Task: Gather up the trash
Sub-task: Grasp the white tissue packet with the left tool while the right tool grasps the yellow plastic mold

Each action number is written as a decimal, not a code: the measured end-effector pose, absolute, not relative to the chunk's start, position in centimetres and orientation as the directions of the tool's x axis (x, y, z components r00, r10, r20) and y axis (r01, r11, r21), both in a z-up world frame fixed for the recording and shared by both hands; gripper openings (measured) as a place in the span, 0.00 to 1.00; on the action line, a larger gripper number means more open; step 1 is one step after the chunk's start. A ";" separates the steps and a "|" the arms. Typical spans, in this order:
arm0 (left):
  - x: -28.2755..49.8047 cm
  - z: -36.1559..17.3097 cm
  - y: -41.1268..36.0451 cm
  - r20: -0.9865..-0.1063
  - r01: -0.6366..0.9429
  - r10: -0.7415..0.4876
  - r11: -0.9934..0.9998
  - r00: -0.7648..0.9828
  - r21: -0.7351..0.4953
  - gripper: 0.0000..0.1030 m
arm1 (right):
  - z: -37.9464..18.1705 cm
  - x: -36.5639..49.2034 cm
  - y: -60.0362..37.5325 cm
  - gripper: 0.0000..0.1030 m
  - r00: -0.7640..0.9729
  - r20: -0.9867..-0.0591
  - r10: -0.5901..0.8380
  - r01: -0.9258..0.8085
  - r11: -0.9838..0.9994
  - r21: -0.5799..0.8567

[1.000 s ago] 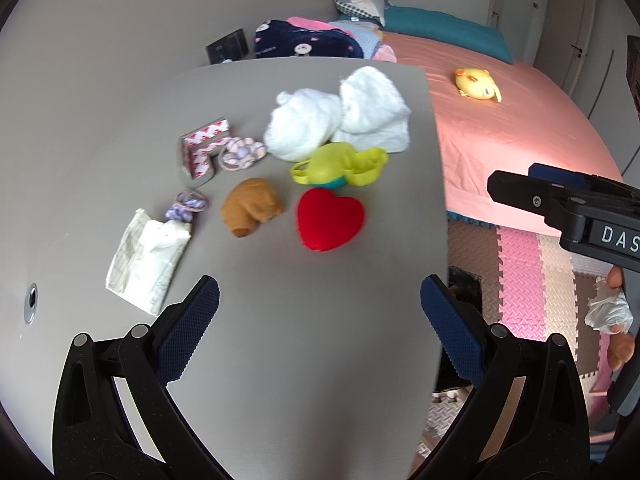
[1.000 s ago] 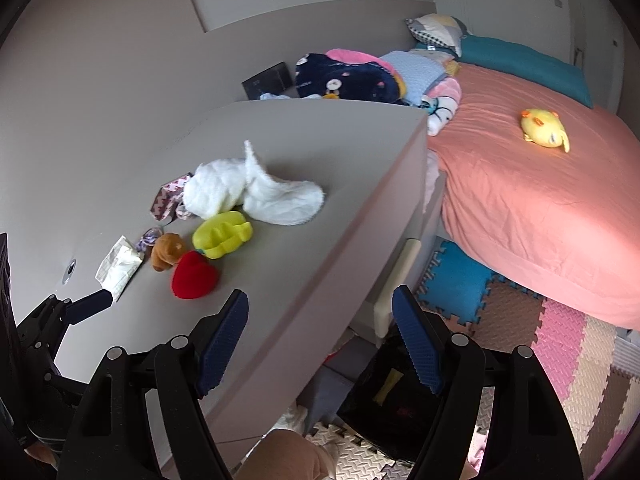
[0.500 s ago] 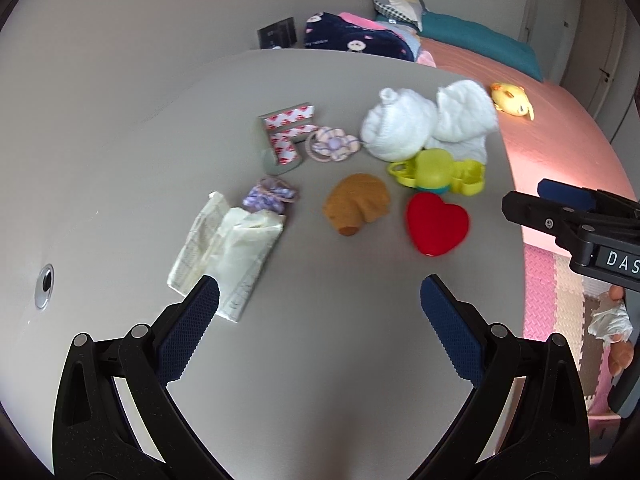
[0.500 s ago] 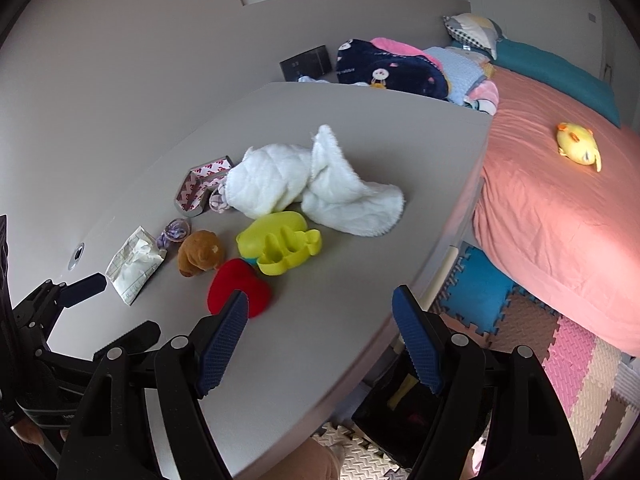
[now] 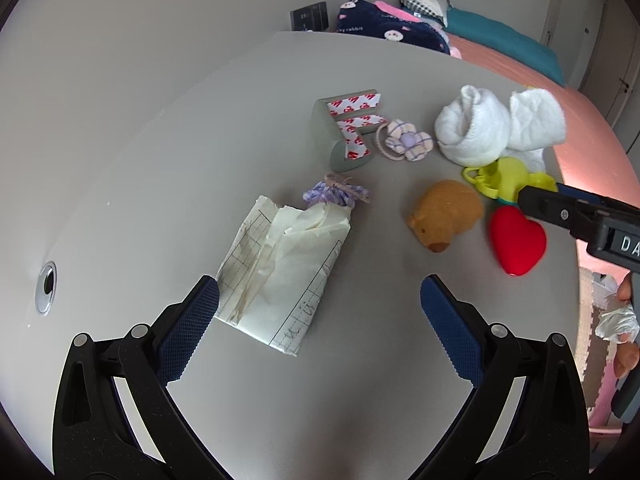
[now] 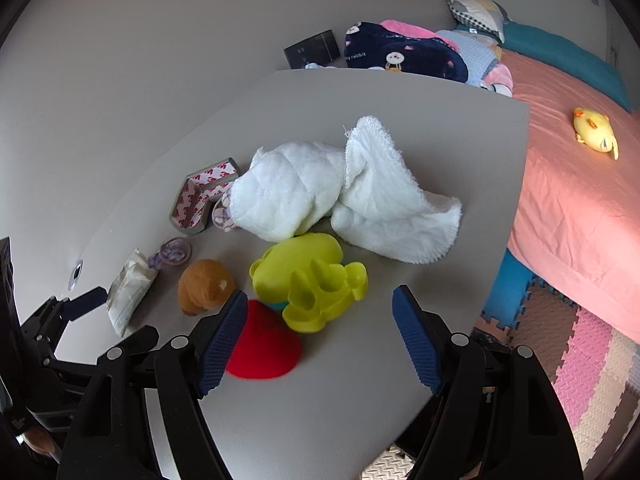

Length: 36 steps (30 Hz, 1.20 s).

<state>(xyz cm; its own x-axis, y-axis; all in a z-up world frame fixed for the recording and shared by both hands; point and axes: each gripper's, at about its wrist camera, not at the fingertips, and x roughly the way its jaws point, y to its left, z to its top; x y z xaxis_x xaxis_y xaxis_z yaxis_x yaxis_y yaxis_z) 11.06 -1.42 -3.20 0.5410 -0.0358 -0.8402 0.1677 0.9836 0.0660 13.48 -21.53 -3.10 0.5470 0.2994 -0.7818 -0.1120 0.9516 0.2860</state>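
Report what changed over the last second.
Both grippers advanced over the table: the left gripper closed in on the crumpled paper, the right gripper on the red heart and yellow toy. Nothing was grasped; both jaws stayed open, objects unmoved.

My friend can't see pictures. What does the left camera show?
An open left hand-held gripper hovers over a crumpled lined paper on a grey table. Behind lie a brown plush, red heart and white towel.
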 end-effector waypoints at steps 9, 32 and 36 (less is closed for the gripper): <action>12.3 -3.7 -0.3 -0.834 0.147 -0.021 0.987 0.552 0.072 0.78 | -3.7 14.5 -19.9 0.61 0.556 -0.788 0.265 -0.105 0.962 0.250; 11.2 -2.8 -0.4 -0.823 0.197 -0.088 0.980 0.561 0.030 0.32 | -2.0 12.1 -20.8 0.61 0.582 -0.752 0.311 -0.133 0.948 0.289; 10.2 -2.3 -1.0 -0.819 0.203 -0.086 0.978 0.568 0.038 0.32 | -1.3 11.2 -21.2 0.61 0.588 -0.744 0.318 -0.138 0.946 0.295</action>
<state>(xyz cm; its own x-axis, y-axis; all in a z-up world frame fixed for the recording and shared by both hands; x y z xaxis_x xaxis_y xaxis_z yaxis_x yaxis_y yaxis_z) 10.20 -0.96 -2.28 0.5677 -0.0857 -0.8187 0.2028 0.9785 0.0381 11.19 -21.24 -1.33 0.5883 0.3175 -0.7437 -0.1378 0.9456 0.2947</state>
